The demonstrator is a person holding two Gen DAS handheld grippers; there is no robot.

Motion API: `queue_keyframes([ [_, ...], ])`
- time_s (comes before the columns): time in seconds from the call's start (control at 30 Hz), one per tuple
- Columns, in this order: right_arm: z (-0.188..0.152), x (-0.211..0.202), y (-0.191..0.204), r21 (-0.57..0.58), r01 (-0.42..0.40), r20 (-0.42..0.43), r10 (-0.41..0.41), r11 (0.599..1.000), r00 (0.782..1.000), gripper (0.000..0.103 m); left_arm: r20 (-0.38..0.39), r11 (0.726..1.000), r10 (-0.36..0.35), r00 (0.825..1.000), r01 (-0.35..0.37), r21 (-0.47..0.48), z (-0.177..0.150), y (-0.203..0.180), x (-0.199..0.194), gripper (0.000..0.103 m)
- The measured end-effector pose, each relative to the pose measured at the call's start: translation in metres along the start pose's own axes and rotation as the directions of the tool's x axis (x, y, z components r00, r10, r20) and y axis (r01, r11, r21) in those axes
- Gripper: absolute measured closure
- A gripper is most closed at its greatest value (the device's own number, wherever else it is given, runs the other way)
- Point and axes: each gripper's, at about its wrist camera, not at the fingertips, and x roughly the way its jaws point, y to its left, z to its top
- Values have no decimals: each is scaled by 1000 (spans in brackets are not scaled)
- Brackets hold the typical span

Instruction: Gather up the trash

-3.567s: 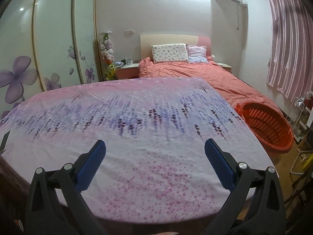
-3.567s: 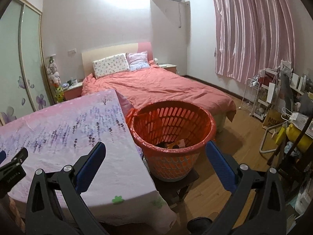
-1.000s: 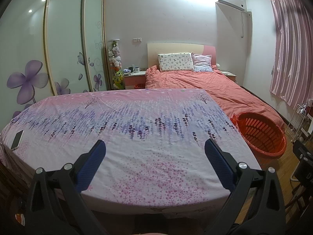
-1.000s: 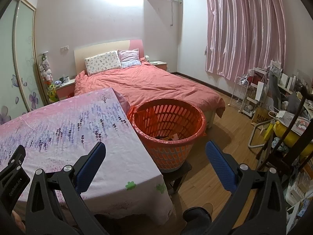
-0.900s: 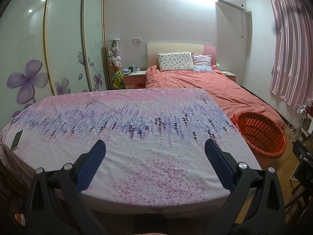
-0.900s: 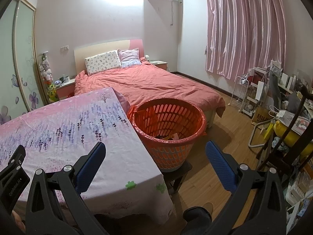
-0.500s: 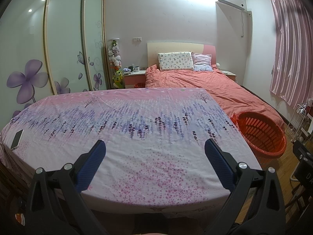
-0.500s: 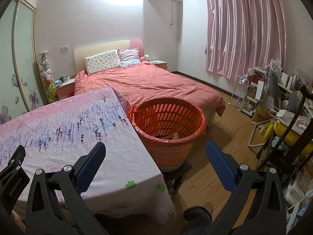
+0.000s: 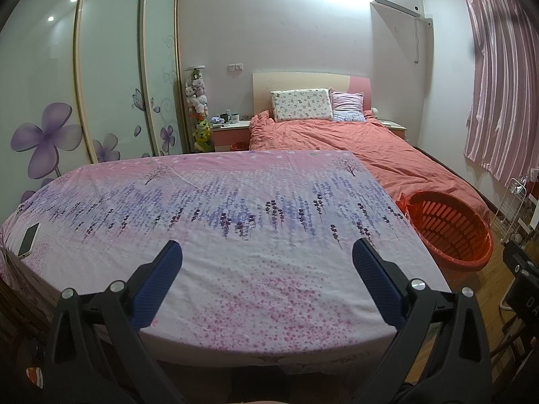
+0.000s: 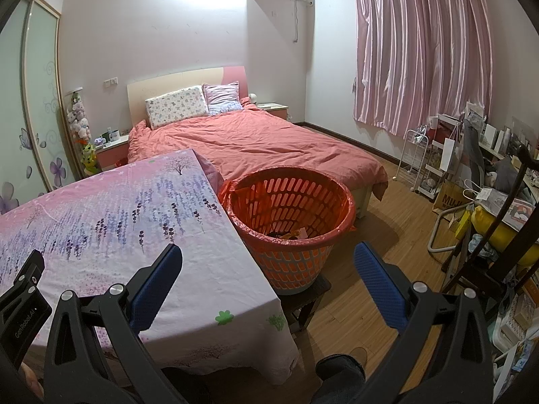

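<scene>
Ahead, on my left wrist feed, the bench (image 9: 235, 208) under its lavender-print cloth fills the view; a phone (image 9: 28, 239) lies flat near its left edge. Beyond it stands the bed (image 9: 353, 148) with a coral cover. An orange basket (image 10: 289, 215) with a red liner sits on a low stool, just beside the bench's right edge, between bench and bed; scraps of trash (image 10: 291, 234) lie at its bottom. Cluttered shelves (image 10: 478, 175) crowd the right wall under pink curtains (image 10: 421, 50). My left claw (image 9: 266, 262) hangs over the bench's near edge, spread wide, gripping nothing. My right claw (image 10: 267, 264) is equally wide, empty, straddling bench corner and basket.
</scene>
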Motion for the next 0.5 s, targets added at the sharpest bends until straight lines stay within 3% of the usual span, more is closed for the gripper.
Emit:
queue_keyframes([
  [0.5,1,0,-1,0,0,0,0,1000,1000,2,-1,1000,0,1000,0,0,0,0,0,4],
])
